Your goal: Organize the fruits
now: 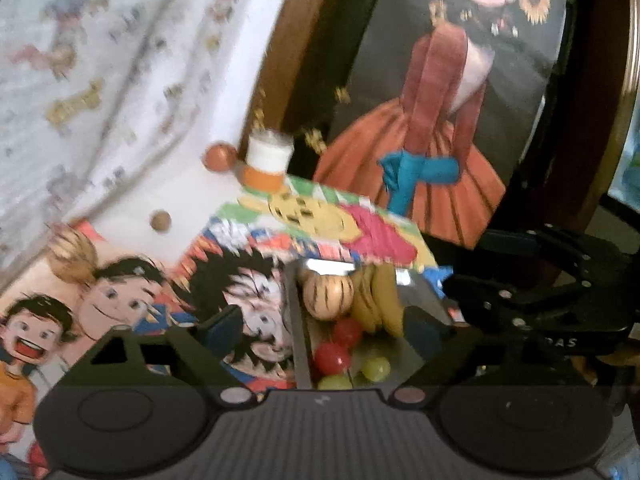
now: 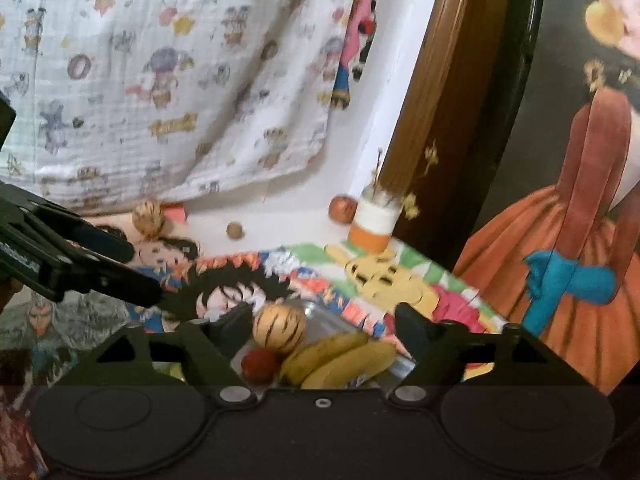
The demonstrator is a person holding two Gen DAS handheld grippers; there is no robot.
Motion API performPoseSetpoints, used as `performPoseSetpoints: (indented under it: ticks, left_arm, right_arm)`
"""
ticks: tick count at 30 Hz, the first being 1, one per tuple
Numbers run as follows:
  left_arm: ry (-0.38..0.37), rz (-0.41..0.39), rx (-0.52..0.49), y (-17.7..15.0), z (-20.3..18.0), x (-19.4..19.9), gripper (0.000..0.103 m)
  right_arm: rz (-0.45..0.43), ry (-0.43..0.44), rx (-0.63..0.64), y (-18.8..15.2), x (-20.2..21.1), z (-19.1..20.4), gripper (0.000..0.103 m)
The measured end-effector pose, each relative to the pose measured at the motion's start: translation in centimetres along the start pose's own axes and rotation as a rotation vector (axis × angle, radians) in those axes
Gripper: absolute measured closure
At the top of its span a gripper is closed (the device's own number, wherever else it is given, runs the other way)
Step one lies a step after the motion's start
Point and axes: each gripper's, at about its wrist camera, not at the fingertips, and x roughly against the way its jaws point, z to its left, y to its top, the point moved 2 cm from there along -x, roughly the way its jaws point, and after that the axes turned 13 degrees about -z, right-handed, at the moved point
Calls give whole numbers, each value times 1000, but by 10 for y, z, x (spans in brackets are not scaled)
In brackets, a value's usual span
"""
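Observation:
A metal tray (image 1: 420,292) lies on the cartoon-print table cover. It holds a striped round fruit (image 1: 328,295), bananas (image 1: 380,304), red fruits (image 1: 332,357) and green grapes (image 1: 376,368). My left gripper (image 1: 322,314) hangs above the tray, open, with nothing between its fingers. In the right wrist view, the same striped fruit (image 2: 279,328), bananas (image 2: 340,360) and a red fruit (image 2: 260,364) lie below my right gripper (image 2: 322,311), which is also open and empty. Another striped fruit (image 2: 149,218), a small brown fruit (image 2: 235,231) and a reddish fruit (image 2: 343,208) sit loose farther back.
An orange-and-white cup (image 2: 376,220) stands by the reddish fruit, against a framed painting (image 2: 580,200) at the back right. A white patterned cloth (image 2: 180,80) hangs behind the table. The left gripper's body (image 2: 80,264) reaches in from the left of the right wrist view.

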Motion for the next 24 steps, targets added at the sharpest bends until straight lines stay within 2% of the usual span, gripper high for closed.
performPoseSetpoints:
  ticks: [6, 9, 12, 16, 19, 24]
  left_arm:
    - [14, -69, 2, 16, 3, 31, 1]
    - [0, -92, -8, 21, 0, 45, 0]
    - [2, -122, -14, 24, -1, 62, 0]
    - [36, -134, -37, 22, 1, 86, 0]
    - [69, -134, -55, 18, 6, 102, 0]
    - [81, -103, -56, 7, 18, 122, 0]
  right_arm:
    - [-70, -51, -6, 32, 25, 10, 5]
    - [-119, -79, -15, 47, 41, 23, 1]
    - [-151, -143, -20, 55, 57, 38, 1]
    - [-117, -235, -35, 56, 76, 61, 1]
    - [-90, -253, -60, 52, 92, 76, 1]
    - [-69, -281, -110, 40, 119, 109, 1]
